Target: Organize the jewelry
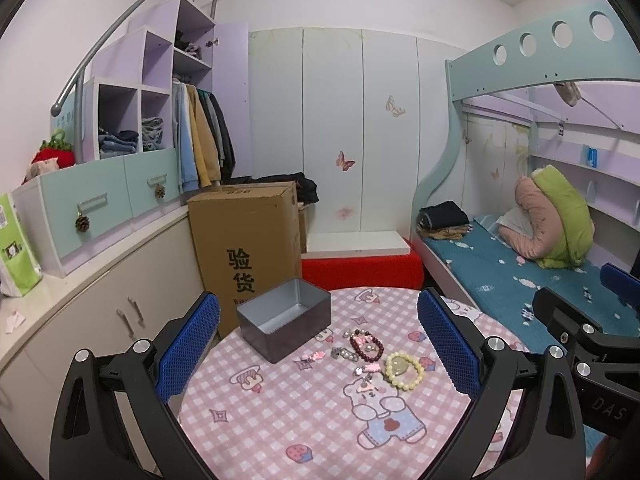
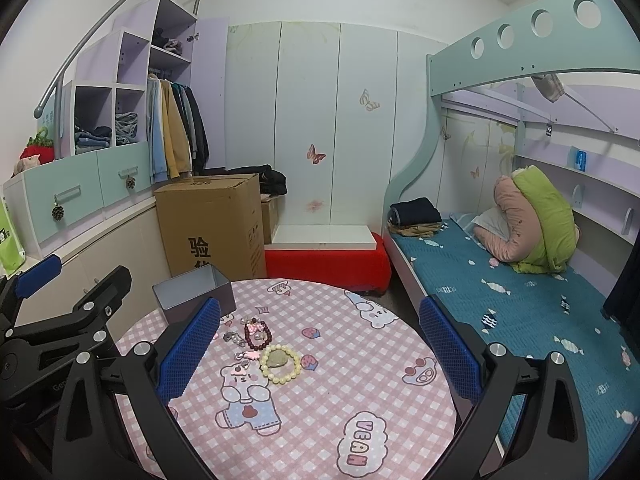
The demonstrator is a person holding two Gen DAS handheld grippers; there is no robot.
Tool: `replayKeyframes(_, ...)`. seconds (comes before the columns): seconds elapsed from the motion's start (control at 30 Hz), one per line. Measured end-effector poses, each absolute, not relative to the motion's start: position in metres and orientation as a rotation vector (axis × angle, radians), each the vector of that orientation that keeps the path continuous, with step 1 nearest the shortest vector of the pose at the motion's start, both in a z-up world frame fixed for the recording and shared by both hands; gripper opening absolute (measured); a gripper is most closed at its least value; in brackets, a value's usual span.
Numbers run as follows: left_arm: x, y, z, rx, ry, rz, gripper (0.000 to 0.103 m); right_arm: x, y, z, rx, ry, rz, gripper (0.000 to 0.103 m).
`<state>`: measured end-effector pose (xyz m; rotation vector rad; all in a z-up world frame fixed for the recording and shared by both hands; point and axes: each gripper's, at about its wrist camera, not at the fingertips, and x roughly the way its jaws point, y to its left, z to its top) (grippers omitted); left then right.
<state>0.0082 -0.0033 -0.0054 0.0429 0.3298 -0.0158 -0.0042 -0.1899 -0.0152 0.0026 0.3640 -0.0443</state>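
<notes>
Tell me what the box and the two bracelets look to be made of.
Box: probably tin-plate metal; thin walls, dull silvery sheen inside, dark outside.
Pale bracelet: glossy, translucent yellow-green beads; jade, glass or resin, cannot tell.
Dark bracelet: shiny maroon beads, possibly garnet or glass.

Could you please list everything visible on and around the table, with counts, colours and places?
Round table: one, pink checked cloth with bears.
Tin box: one, grey, open, table's far left.
Bead bracelets: two, dark red and pale yellow, mid-table.
Small hair clips and charms: several, pink and silver, beside the bracelets.
Cardboard box: one, brown, behind the table.
Bunk bed: one, teal sheet, right.
Left gripper: blue pads, open, above table.
Right gripper: blue pads, open.
</notes>
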Motion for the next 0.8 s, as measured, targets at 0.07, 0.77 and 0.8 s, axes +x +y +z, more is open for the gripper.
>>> replayKeyframes(0.07,0.0087,-0.0032,-0.0047,0.046,0.329,-0.015,0.096,-0.0041,-0.1896,-0.0148,0.002,0.365,-0.045,0.097)
replayKeyframes(0.77,0.0093,-0.0045,-0.0015,0.053,0.323,-0.013,0.096,-0.0038,-0.1897,-0.0154,0.003,0.364,-0.045,0.097)
replayKeyframes(0.8,0.0096,-0.0043,-0.0014,0.054,0.323,-0.012,0.096,-0.0032,-0.1899,-0.0162,0.004,0.367,-0.045,0.097)
